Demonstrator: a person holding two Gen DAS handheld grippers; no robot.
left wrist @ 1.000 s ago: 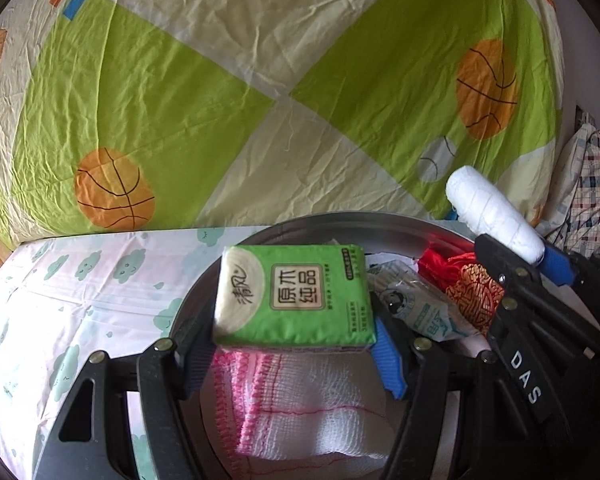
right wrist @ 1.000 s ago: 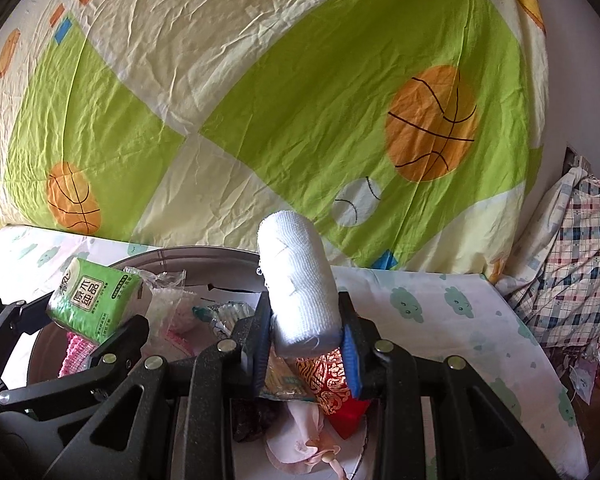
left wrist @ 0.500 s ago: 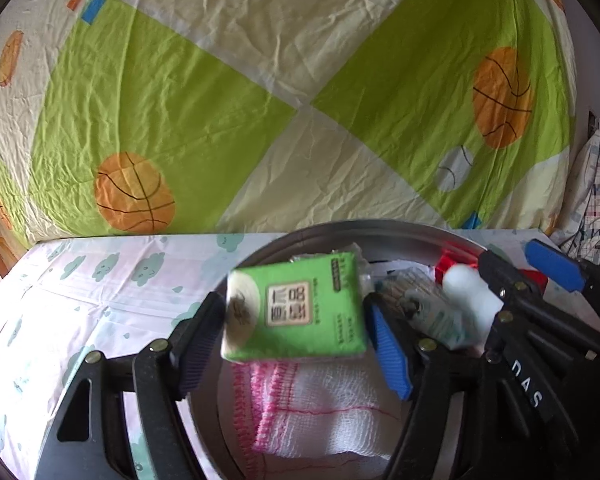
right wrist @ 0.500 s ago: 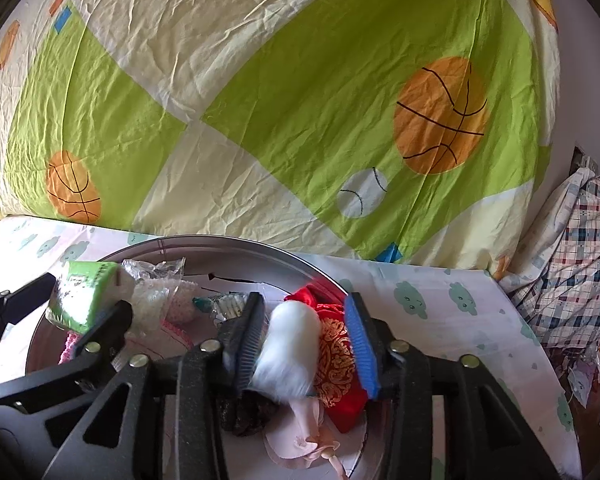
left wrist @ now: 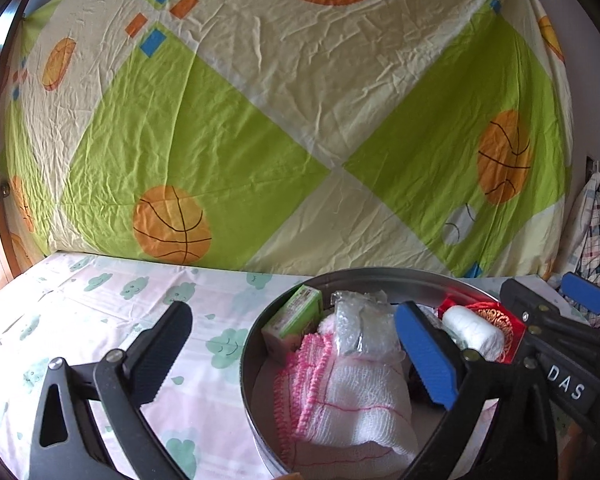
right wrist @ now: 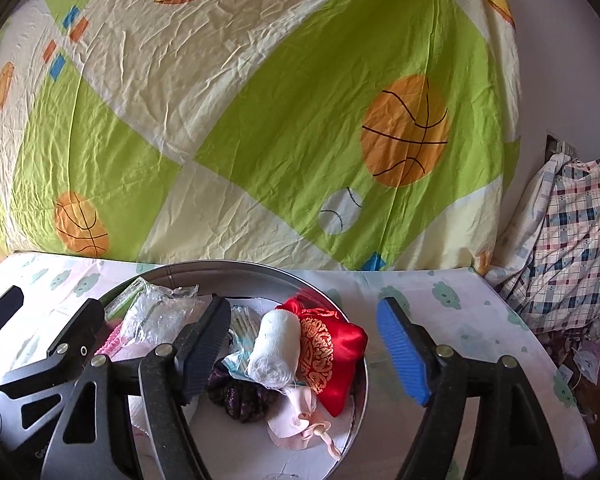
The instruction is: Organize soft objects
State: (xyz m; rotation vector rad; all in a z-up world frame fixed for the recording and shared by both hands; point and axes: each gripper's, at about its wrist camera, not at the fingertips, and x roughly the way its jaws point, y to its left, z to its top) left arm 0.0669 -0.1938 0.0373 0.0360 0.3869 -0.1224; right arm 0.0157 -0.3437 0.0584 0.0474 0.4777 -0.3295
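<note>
Both grippers, left gripper (left wrist: 292,354) and right gripper (right wrist: 302,354), have just been opening wide, nothing between their jaws. Inside the round tin (right wrist: 260,270), the tissue pack (left wrist: 294,316) leans far left (edge-up); the gauze roll (right wrist: 274,350) lies ahead of the right jaws, pointing away.

The round metal tin (left wrist: 364,276) runs off the bottom edge in both views. A gripper finger (left wrist: 426,354) hides part of the clear plastic packet (left wrist: 360,320).
</note>
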